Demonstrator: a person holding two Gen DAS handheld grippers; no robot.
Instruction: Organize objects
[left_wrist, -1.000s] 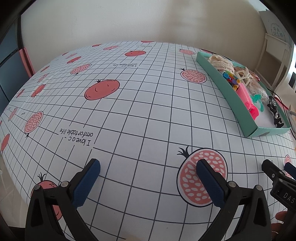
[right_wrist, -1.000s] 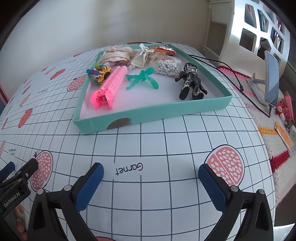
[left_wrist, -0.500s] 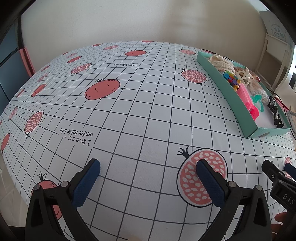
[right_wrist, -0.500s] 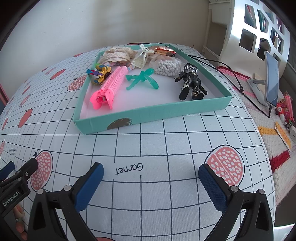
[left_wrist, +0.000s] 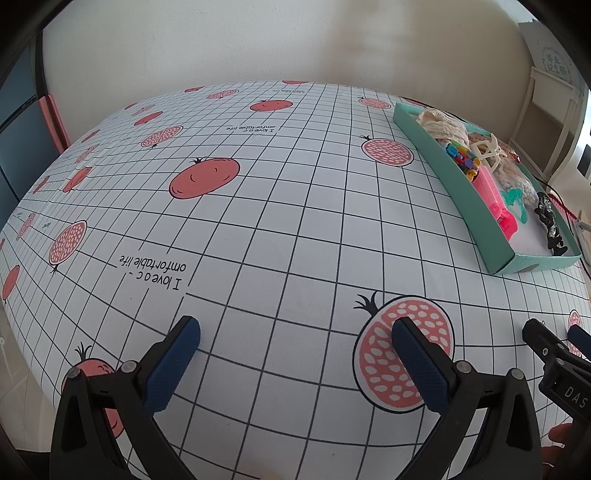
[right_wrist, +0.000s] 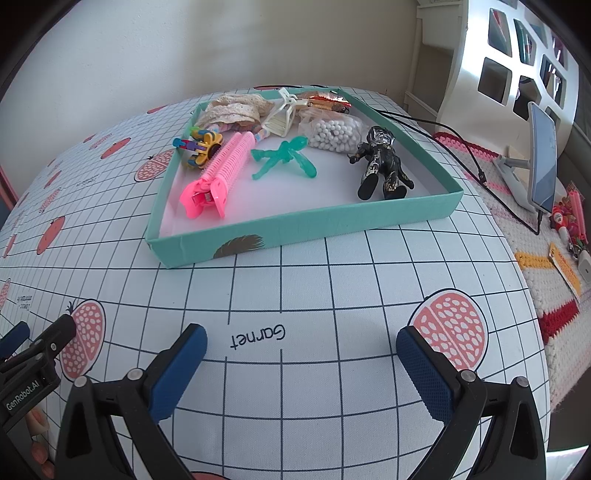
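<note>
We see the surface (left_wrist: 295, 229), covered in a grid cloth with pomegranate prints, filling both views. The teal tray (right_wrist: 306, 227) sits on it, ahead of the right tongs (right_wrist: 301, 343) and well apart from them; bare cloth with the word "Garnet" lies between. From the left tongs (left_wrist: 295, 334) the same tray (left_wrist: 461, 192) is far off to the right, its long wall running away from us toward the back wall.

Both tongs gape wide with nothing between the pads, hovering low over the cloth. Each pair shows at the edge of the other's view.

Inside the tray, largest first:
- lace trim bundle (right_wrist: 236, 107) in the far left corner
- pink hair roller clip (right_wrist: 218, 173), long axis running from near-left to far-right, clip end nearest us, close to the left wall
- bag of white beads (right_wrist: 334, 131) at the far middle
- black figure (right_wrist: 382, 162) lying on its back near the right wall, head away from us, feet toward the near wall
- teal figure (right_wrist: 284, 157) in the middle, between roller and black figure, limbs splayed
- white claw clip (right_wrist: 284, 112) beside the lace
- multicoloured toy (right_wrist: 199, 146) touching the roller's far end

A phone on a stand (right_wrist: 539, 158) stands off the surface to the right.
</note>
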